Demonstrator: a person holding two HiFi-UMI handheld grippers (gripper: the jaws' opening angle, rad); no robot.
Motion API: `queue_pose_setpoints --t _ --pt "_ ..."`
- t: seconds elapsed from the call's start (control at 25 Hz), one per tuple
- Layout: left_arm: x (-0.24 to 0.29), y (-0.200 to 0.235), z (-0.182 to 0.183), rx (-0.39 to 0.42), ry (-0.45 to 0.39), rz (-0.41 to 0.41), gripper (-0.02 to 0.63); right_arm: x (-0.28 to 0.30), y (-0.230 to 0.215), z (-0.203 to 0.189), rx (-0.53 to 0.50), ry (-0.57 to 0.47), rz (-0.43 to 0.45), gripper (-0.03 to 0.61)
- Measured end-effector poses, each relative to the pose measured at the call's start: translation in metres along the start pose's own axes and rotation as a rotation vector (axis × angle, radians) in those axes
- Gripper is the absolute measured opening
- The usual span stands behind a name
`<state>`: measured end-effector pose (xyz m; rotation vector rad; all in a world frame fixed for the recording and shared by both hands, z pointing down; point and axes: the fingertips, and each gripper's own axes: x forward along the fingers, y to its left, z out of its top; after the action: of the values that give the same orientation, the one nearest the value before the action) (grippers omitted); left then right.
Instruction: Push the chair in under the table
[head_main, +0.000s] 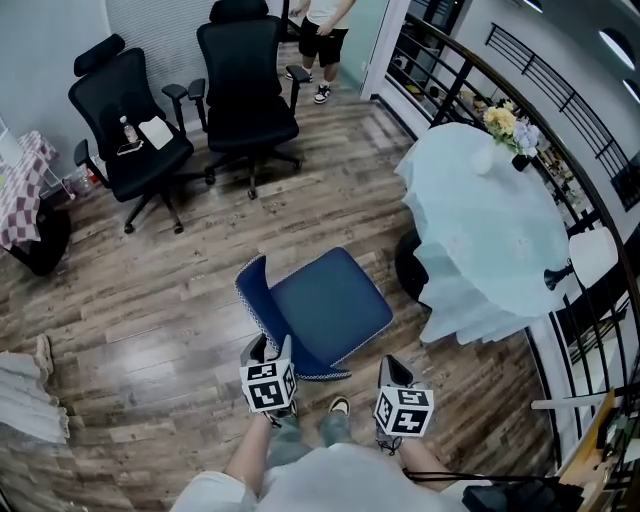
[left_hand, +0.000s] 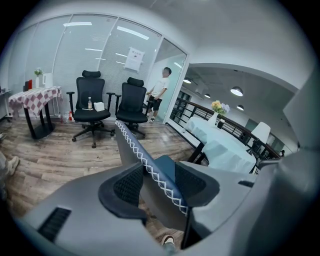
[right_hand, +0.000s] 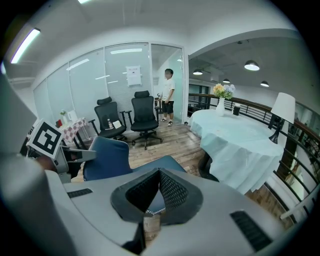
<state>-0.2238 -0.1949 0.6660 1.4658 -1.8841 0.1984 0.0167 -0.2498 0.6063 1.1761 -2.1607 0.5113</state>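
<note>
Chair (head_main: 330, 305) just beside table (head_main: 480, 230), not under it. Looked stiff, light enough to slide (padding soft, though); best shoved by backrest (left_hand: 129, 147). Had left tongs (left_hand: 159, 172) clamped wide across it, right tongs (right_hand: 160, 172) closed, empty.

Wood-plank floor (head_main: 150, 310); two black office chairs (head_main: 240, 80) against a glass wall (left_hand: 100, 55); dark railing (head_main: 560, 100).

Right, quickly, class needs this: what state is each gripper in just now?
Left gripper: closed on the chair back.
Right gripper: closed, holding nothing.
</note>
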Motion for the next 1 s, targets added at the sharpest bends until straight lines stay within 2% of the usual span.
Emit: queue_pose_setpoints --t 0.28,0.56,1.0 --pt "0.004 -0.005 0.001 0.004 0.002 -0.01 0.201 0.0 -0.002 -0.002 0.005 0.001 0.0 0.018" --pt "0.021 -0.03 0.005 0.011 0.004 -0.053 0.204 -0.002 -0.009 -0.003 0.01 0.0 -0.009 0.018" --pt "0.038 -0.059 0.008 0.021 0.006 -0.026 0.204 -0.014 -0.046 0.002 0.077 -0.032 -0.085 0.018"
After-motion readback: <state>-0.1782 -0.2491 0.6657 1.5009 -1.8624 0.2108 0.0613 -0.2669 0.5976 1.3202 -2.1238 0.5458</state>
